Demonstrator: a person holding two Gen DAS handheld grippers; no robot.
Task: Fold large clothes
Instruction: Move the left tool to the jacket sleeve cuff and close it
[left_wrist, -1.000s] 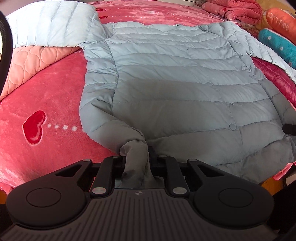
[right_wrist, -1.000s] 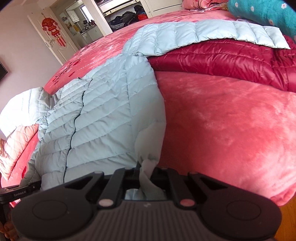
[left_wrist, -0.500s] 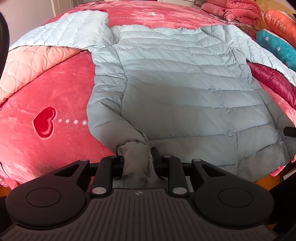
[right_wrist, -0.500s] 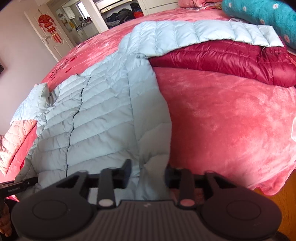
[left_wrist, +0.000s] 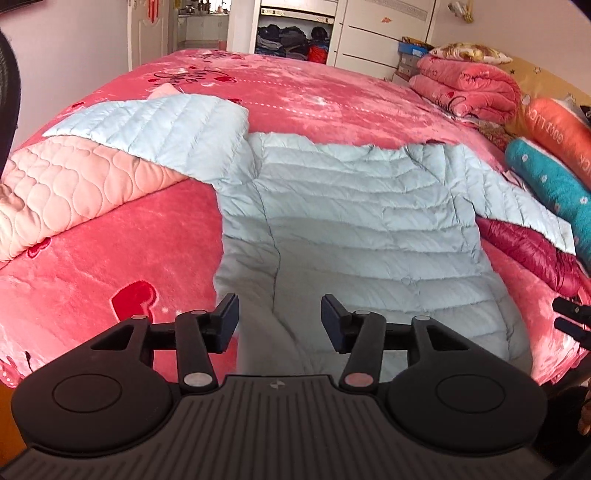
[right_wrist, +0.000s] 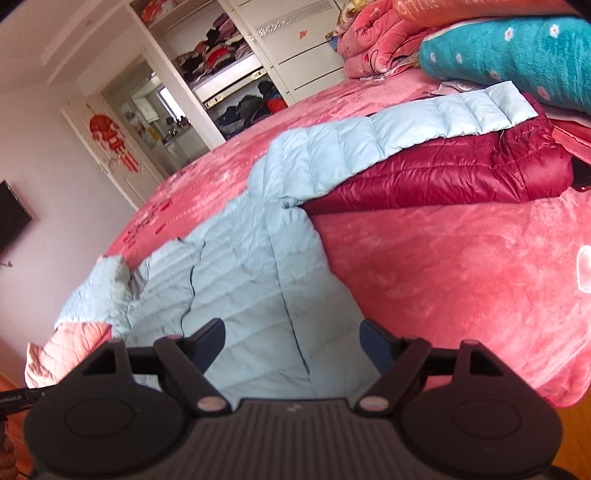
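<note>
A light blue quilted down jacket (left_wrist: 354, 221) lies spread flat on the pink bed (left_wrist: 110, 258), hem toward me, sleeves out to both sides. It also shows in the right wrist view (right_wrist: 251, 280). My left gripper (left_wrist: 279, 323) is open and empty above the jacket's near left hem. My right gripper (right_wrist: 291, 341) is open and empty above the near right hem. The right gripper's fingers (left_wrist: 569, 314) show at the right edge of the left wrist view.
A pink quilted garment (left_wrist: 66, 192) lies under the left sleeve. A dark red down jacket (right_wrist: 443, 173) lies under the right sleeve. A teal pillow (right_wrist: 517, 55), an orange pillow (left_wrist: 557, 129) and folded pink blankets (left_wrist: 465, 88) sit at the bed's head. A wardrobe (left_wrist: 295, 33) stands beyond.
Both grippers were shut on the jacket's hem corners. The right one opened first, then the left. Both have let go and lifted back, and the hem now lies flat on the bed.
</note>
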